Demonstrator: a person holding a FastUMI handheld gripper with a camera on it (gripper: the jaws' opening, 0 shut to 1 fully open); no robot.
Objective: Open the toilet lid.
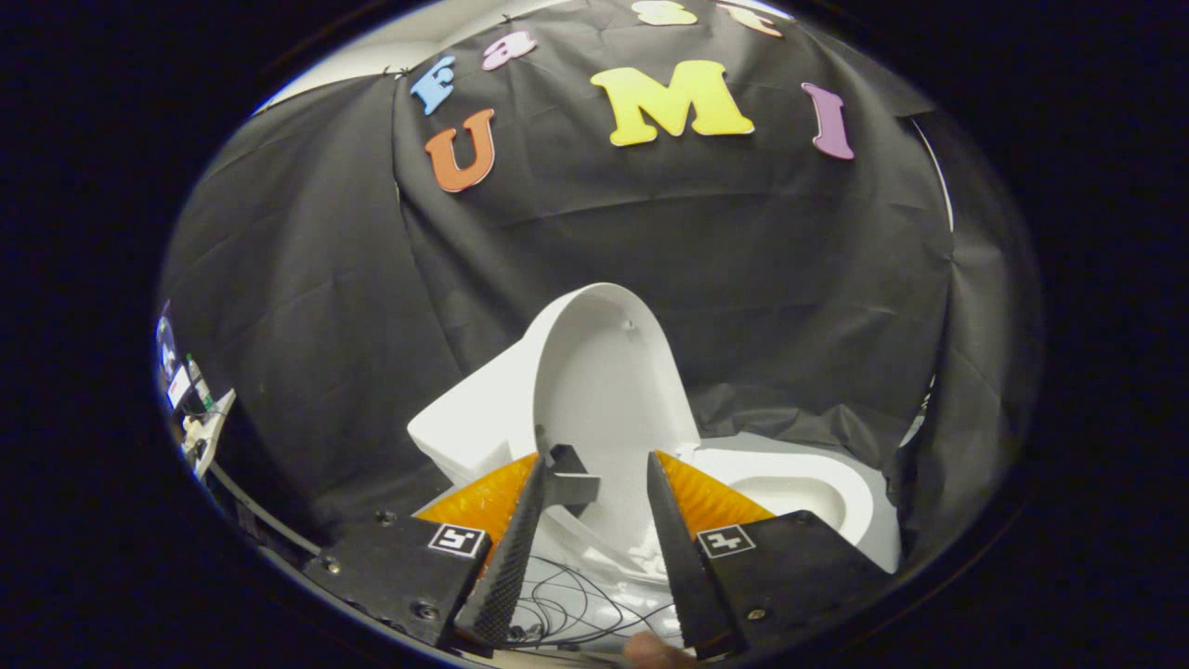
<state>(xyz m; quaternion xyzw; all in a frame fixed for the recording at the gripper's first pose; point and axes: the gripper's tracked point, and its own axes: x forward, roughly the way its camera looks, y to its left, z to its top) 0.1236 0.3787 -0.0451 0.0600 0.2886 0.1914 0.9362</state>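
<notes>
Standing up tall just ahead of the claw [594, 483] was the smooth white plastic toilet lid [608, 390], with its inside face turned toward the camera. It looked almost all the way up, and its top leaned toward the black cloth wall [307, 307] behind it. The claw's two fingers were apart, with a wide gap between them. The lower part of the lid showed through that gap, but I could not tell if either finger touched it. They did not look pressed on it. To the right of the claw sat the white oval toilet bowl [799, 492], open to see, with its rim just past the right finger.

I think the job was nearly done. What could go wrong? If the lid was not leaning back far enough, it could tip forward and bang down on the bowl once the claw moved off. If the claw pushed too hard, the lid could knock against the wall. A finger could also catch the lid's edge when pulling away and drag it back down.

Thin dark wires [567, 595] lay below, between the fingers. Each side of the claw had a small square black-and-white marker [459, 539], a pattern and not words. I could read no brand on the toilet.
</notes>
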